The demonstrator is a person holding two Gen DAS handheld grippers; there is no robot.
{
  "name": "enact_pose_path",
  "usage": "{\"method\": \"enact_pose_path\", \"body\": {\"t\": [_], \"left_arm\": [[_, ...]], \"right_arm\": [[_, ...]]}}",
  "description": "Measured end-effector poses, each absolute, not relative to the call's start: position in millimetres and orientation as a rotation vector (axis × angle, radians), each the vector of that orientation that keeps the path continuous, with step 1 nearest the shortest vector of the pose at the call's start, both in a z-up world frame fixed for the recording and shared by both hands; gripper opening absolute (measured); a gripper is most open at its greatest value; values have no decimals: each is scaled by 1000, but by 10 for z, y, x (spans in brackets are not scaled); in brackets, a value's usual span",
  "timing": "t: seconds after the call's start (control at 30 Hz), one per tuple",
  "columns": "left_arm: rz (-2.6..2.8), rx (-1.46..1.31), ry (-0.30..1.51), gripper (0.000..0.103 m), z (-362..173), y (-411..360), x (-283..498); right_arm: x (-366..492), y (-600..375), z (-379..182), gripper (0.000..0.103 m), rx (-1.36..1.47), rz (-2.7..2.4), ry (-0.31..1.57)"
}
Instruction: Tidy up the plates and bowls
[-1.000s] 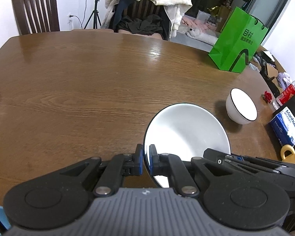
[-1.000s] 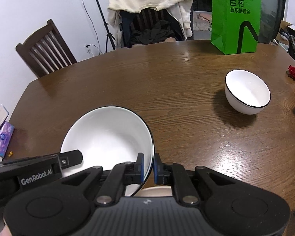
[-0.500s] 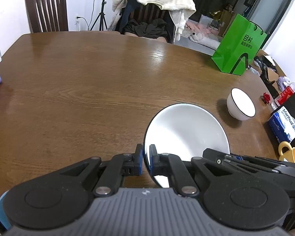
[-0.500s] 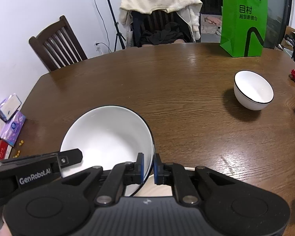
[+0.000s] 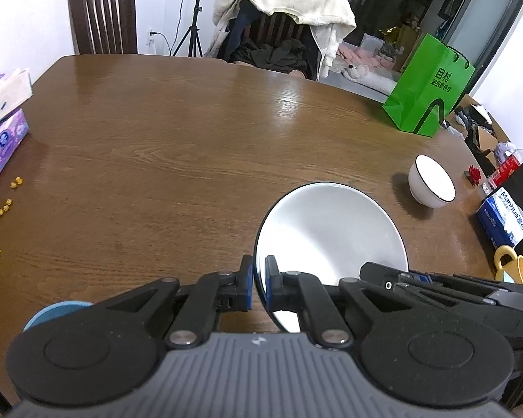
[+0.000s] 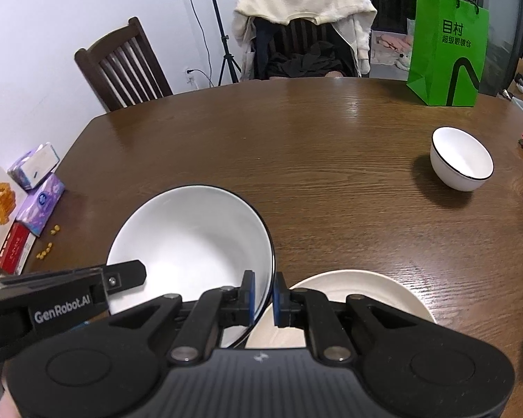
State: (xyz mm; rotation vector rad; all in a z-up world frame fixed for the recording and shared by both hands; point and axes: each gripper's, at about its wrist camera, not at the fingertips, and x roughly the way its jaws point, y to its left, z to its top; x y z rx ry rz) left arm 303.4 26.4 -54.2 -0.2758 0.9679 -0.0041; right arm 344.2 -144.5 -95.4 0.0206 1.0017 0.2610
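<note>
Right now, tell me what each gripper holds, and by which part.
Both hold the big bowl by its rim: the left gripper pinches its left edge, and the right gripper pinches the opposite edge.

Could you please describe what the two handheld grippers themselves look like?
The left gripper and right gripper match: matte black linkage arms with silver pivot screws, blue fingertip pads, two round black discs and a ribbed grey body. "GenRobot.AI" is printed in white on the left gripper's side.
</note>
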Motion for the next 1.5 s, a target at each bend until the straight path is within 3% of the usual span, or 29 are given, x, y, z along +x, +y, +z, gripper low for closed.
{"method": "enact_pose_path", "body": {"t": [1.5], "left_arm": [[37,-303,936,7,-451,1038,2088]], "right_arm": [[2565,-624,-838,10,-37,325,987]]}}
